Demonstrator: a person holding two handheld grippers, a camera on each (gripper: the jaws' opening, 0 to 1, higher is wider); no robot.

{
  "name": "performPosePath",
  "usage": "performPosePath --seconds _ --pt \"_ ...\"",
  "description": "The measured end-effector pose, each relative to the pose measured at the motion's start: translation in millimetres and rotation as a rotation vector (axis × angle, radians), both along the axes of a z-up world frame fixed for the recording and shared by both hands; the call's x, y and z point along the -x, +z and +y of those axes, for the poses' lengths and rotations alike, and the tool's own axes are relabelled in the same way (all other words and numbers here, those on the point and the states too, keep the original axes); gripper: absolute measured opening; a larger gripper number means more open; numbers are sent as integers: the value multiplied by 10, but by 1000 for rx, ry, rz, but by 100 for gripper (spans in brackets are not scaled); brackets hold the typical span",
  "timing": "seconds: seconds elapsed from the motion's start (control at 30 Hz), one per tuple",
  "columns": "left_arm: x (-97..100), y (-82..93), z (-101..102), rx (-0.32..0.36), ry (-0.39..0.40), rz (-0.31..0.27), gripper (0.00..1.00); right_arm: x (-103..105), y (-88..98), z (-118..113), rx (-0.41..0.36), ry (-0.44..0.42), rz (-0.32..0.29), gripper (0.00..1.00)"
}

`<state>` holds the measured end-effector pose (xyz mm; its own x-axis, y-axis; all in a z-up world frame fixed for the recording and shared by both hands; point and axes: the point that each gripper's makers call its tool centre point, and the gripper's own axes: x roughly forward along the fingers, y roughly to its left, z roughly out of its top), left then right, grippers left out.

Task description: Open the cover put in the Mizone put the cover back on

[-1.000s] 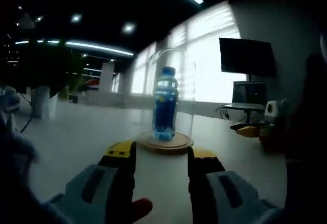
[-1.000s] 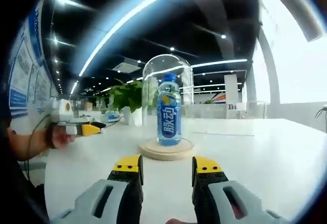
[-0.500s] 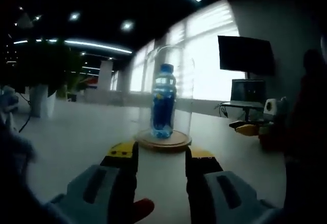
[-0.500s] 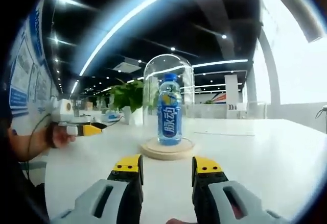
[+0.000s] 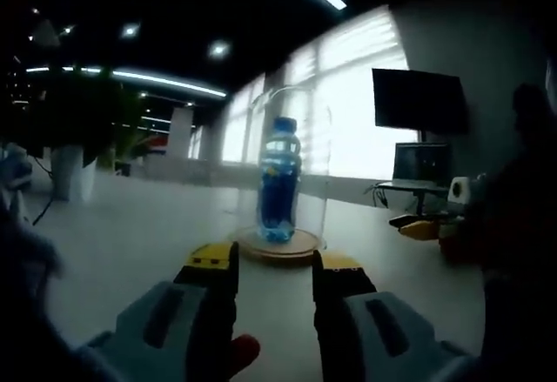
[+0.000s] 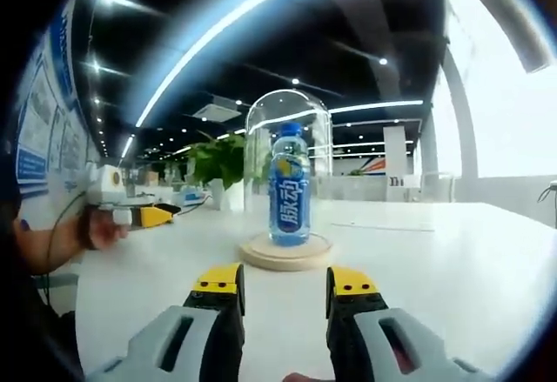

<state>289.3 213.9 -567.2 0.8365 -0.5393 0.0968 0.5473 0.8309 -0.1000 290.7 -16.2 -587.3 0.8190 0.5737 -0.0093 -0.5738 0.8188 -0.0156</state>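
the bottle stands upright under the dome, straight ahead of both tongs, left and right, each parted and empty.

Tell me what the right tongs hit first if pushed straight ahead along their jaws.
Probably the round wooden base carrying the glass dome over the Mizone bottle; bare white table lies before it. The right tongs are open, though depth is hard to judge.

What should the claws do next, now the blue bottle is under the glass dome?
Probably pull both claws back and stop. The Mizone bottle stands upright on the wooden base, and the glass dome already sits over it. The right claw and left claw are open, holding nothing.
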Motion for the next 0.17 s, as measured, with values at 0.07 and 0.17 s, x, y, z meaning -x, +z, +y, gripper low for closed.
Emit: performPosePath --seconds 0.07,0.17 --pt "5 -13 -18 -5 -1 5 25 -4 0 -3 -1 -1 0 29" --pt "9 -15 -24 -10 -6 2 25 -2 0 -1 -2 -1 0 29"
